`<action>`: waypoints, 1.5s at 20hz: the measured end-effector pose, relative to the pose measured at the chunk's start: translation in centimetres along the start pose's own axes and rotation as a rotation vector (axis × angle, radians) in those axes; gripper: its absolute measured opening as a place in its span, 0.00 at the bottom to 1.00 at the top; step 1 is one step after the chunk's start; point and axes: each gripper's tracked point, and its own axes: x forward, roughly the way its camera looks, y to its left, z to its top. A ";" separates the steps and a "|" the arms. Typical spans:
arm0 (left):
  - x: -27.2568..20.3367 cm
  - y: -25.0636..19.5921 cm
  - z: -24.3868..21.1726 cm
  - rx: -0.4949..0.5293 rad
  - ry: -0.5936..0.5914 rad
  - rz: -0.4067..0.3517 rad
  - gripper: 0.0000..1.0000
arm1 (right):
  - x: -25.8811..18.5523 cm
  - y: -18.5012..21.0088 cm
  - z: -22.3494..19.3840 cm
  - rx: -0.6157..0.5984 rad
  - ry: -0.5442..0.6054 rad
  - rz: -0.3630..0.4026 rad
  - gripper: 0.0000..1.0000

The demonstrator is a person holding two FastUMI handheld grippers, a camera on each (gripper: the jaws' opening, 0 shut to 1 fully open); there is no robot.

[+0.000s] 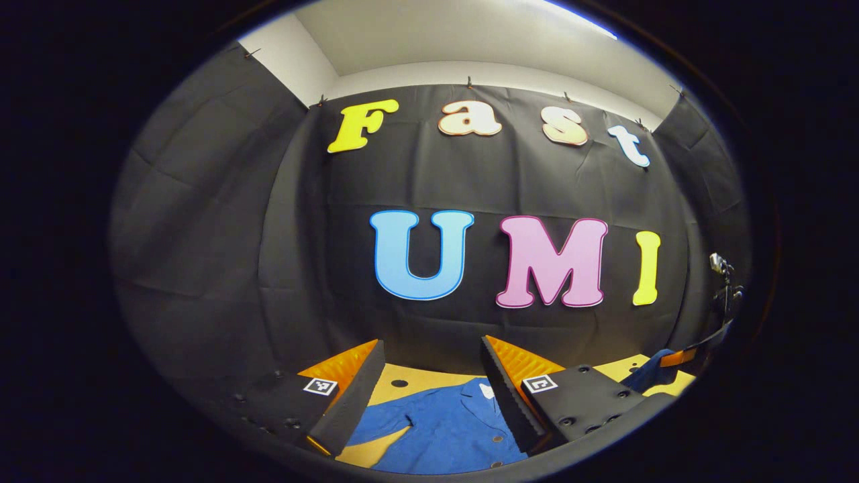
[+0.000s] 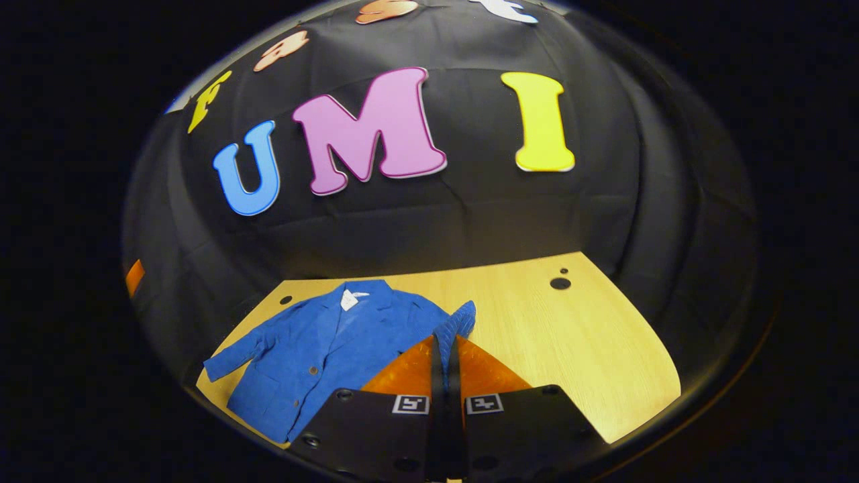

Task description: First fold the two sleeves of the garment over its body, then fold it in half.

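Note:
A blue jacket (image 2: 329, 349) lies face up on the wooden table (image 2: 570, 335), collar and white label at the far side. One sleeve (image 2: 231, 360) lies spread out to the left. My right gripper (image 2: 445, 339) is shut on the cuff of the other sleeve (image 2: 460, 318), which rises off the table at the fingertips. In the left gripper view, my left gripper (image 1: 431, 343) hangs open above the jacket (image 1: 443, 429), with nothing between its fingers. The lifted sleeve (image 1: 644, 374) appears at the far right of that view.
Black cloth walls close in the table at the back and on both sides. Small dark holes (image 2: 560, 283) mark the tabletop near its far edge. Bare wood lies to the right of the jacket. A camera on a stand (image 1: 721, 268) is at the right wall.

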 end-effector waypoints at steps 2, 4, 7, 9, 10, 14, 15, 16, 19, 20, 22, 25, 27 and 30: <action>0.1 1.1 -0.3 -0.004 0.002 0.011 0.82 | 0.6 2.3 1.4 -0.012 -0.015 0.029 0.05; 0.2 2.3 -0.7 -0.009 0.008 0.022 0.82 | 1.1 4.6 2.4 -0.026 -0.026 0.055 0.05; 0.4 3.9 -1.0 -0.018 0.009 0.033 0.82 | 2.0 8.3 3.5 -0.011 -0.039 0.100 0.05; 0.5 5.1 -1.4 -0.021 0.014 0.044 0.82 | 2.6 10.3 4.1 -0.040 -0.052 0.119 0.05; 0.5 5.6 -1.7 -0.024 0.019 0.048 0.82 | 3.0 11.7 4.4 -0.080 -0.058 0.135 0.05; 0.9 8.0 -2.3 -0.035 0.032 0.069 0.82 | 4.6 17.9 4.9 -0.049 -0.064 0.218 0.05; 0.9 8.6 -2.4 -0.038 0.035 0.072 0.83 | 5.1 18.9 5.1 -0.029 -0.070 0.222 0.05; 0.9 9.0 -2.7 -0.038 0.040 0.073 0.82 | 5.7 19.6 5.2 -0.013 -0.070 0.225 0.04; 0.7 10.9 -3.2 -0.028 0.055 0.091 0.82 | 7.3 21.5 3.7 0.013 -0.028 0.254 0.04; 0.7 11.4 -3.5 -0.028 0.061 0.096 0.82 | 7.9 22.1 2.5 0.020 0.001 0.266 0.04; 0.4 12.2 -4.3 -0.024 0.084 0.101 0.82 | 9.1 23.4 -0.5 0.038 0.075 0.303 0.04; -0.5 13.4 -5.2 0.015 0.117 0.109 0.83 | 10.2 27.0 -3.6 0.131 0.147 0.403 0.04; -0.9 14.0 -5.6 0.039 0.138 0.108 0.82 | 11.2 28.7 -4.7 0.194 0.161 0.441 0.04; -1.8 14.9 -6.4 0.069 0.171 0.104 0.82 | 12.9 30.7 -6.2 0.289 0.176 0.461 0.04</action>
